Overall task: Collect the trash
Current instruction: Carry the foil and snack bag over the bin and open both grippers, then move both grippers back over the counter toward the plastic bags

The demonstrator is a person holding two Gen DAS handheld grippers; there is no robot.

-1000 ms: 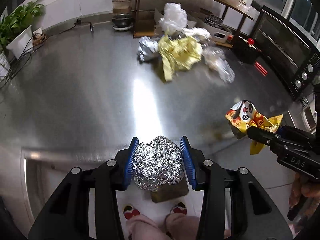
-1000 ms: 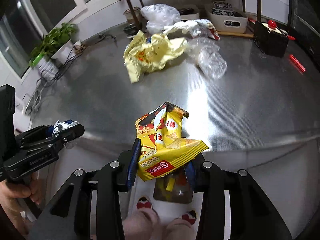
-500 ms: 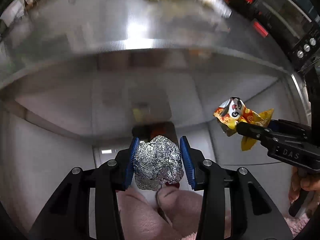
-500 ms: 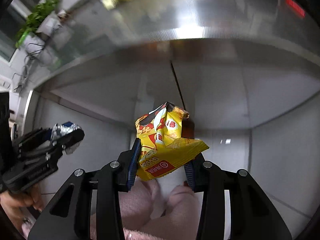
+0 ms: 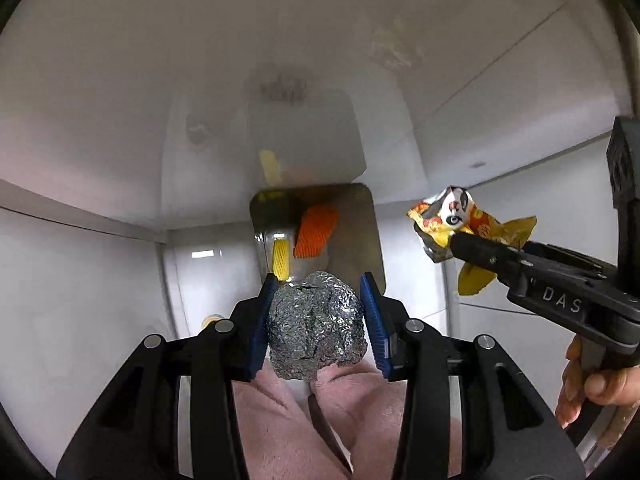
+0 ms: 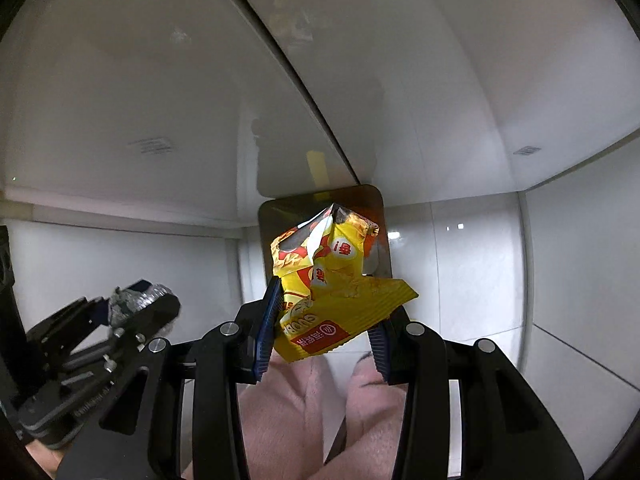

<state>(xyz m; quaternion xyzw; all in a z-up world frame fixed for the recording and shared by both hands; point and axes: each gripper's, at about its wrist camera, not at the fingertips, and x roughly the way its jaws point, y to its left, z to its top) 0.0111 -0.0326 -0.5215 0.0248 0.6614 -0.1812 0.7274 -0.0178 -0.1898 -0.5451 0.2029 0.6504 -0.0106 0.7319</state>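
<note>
My left gripper (image 5: 318,326) is shut on a crumpled ball of silver foil (image 5: 316,326), held above a metal trash bin (image 5: 368,240) on the floor. The bin holds orange (image 5: 316,230) and yellow (image 5: 280,258) scraps. My right gripper (image 6: 324,328) is shut on a yellow snack wrapper (image 6: 332,280) and hovers over the same bin (image 6: 382,208). The right gripper with its wrapper (image 5: 472,236) shows at the right of the left wrist view. The left gripper with the foil (image 6: 138,302) shows at lower left of the right wrist view.
White cabinet fronts (image 5: 120,92) rise behind the bin, above a pale tiled floor (image 5: 80,300). The person's legs in pink trousers (image 5: 320,420) are below the grippers. A dark door seam (image 6: 296,72) runs down the cabinet.
Both grippers have swung down from the steel counter past its edge and now point at the bin on the floor. Each still holds its piece of trash.
</note>
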